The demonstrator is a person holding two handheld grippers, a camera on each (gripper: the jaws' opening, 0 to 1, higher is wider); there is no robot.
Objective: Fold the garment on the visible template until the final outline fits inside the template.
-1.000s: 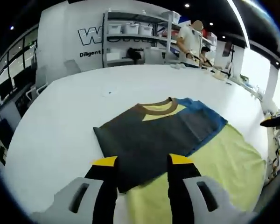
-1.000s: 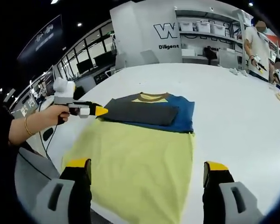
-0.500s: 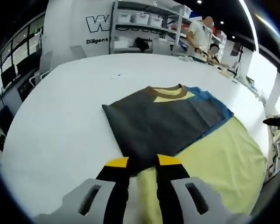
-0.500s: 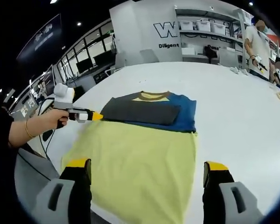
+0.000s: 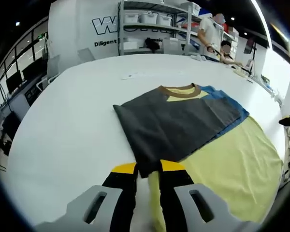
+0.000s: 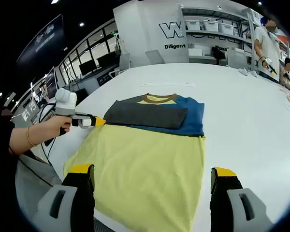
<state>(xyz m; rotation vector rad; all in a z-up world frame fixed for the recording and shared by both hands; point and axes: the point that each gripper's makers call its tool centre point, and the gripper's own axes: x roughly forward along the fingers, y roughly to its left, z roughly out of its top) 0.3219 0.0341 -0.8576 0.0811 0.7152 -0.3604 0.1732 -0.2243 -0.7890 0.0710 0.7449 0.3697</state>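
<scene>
Shelves: a rack stands beyond the far edge of the table, with pale bins on its upper shelves – what they hold cannot be told.
Garment: a T-shirt lies flat on the table – yellow-green body, blue shoulder, brown collar, a dark grey sleeve folded across its chest.
Template: no outline can be made out on the table around the garment.
Left gripper: jaws nearly pressed together, pinching the garment's near corner where grey meets yellow.
Right gripper: jaws spread wide, above the yellow hem, touching nothing.
Change: the left jaws were wide a second ago and have since closed onto the cloth; the right gripper has stayed spread.
Hand: grips the left gripper at the garment's left edge.
</scene>
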